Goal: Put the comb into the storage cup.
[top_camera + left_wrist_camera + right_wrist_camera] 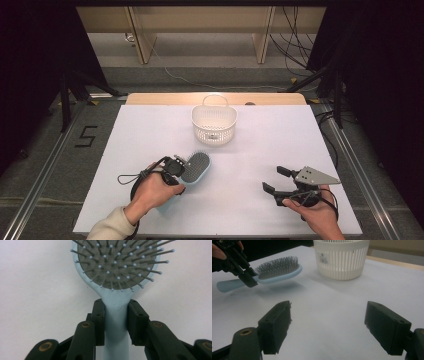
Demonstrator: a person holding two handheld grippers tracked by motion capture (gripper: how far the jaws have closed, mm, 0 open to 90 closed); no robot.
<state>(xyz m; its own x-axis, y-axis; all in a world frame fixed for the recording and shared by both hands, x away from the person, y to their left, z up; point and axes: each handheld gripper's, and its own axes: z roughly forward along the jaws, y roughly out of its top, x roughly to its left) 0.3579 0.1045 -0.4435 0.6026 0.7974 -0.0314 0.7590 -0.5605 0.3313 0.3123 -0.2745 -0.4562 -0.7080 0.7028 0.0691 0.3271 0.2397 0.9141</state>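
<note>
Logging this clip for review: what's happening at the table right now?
The person's left gripper is clamped on the handle of a light blue hairbrush, holding it just above the white table, bristles up. The right gripper waits open and empty. A white slotted basket stands farther back.

Our left hand [152,192] holds the left gripper [115,321] with its black jaws clamped tight. Our right hand [315,212] holds the right gripper [327,325] with its jaws spread wide apart, nothing between them, resting low and level.
</note>
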